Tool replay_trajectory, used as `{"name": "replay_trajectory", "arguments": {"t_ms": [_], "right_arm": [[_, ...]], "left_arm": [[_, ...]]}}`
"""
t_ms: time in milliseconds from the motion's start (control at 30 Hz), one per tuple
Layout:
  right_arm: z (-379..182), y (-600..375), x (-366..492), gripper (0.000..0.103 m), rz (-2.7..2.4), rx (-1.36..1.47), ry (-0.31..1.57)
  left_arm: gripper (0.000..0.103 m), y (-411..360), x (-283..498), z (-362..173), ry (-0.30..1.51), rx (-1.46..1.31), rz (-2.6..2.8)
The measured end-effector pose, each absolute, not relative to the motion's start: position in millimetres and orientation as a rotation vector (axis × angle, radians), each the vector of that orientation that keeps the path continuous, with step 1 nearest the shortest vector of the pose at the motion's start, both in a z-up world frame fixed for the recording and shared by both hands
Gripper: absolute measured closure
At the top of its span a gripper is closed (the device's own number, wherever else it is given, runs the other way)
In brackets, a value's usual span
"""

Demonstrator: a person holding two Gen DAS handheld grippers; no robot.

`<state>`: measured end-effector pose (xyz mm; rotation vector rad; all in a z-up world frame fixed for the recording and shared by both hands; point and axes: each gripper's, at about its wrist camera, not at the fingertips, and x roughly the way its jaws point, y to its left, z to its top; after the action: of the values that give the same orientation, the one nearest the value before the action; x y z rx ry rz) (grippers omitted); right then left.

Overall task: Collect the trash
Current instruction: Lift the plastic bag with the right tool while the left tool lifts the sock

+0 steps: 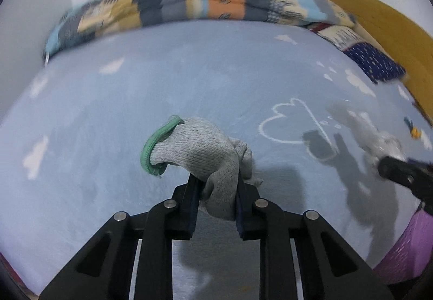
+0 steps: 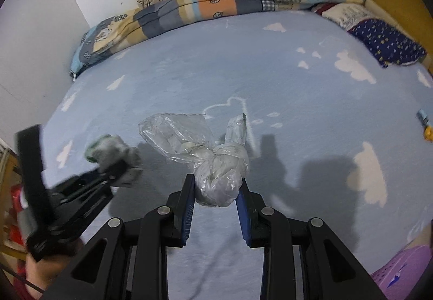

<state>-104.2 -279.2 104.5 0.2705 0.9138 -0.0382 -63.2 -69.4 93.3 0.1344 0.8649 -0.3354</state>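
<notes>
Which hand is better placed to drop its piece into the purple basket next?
Right, probably. The right gripper is shut on the knotted plastic bag, and the purple basket sits at the lower right in both views. The left gripper, clamped on the grey glove, is further left.

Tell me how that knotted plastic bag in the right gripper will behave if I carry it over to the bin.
The plastic bag probably stays put: the right gripper pinches its stuffed bulb below the knot. It looks light, thin film around crumpled white contents. The loose tails above should flop and crinkle, and the glossy film could slip if the grip eases.
</notes>
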Motion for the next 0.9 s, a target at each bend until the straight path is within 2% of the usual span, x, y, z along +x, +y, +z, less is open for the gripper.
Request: {"name": "replay_trajectory", "arguments": {"t_ms": [300, 900], "right_arm": [[102.8, -282.9, -103.3, 0.072, -0.045, 0.264, 0.915], [107.9, -283.2, -105.9, 0.073, -0.035, 0.268, 0.904]], "left_arm": [[0.082, -82.4, -80.9, 106.3, 0.792, 0.228, -0.378], [0.082, -84.5, -83.0, 107.4, 0.790, 0.228, -0.377]]}}
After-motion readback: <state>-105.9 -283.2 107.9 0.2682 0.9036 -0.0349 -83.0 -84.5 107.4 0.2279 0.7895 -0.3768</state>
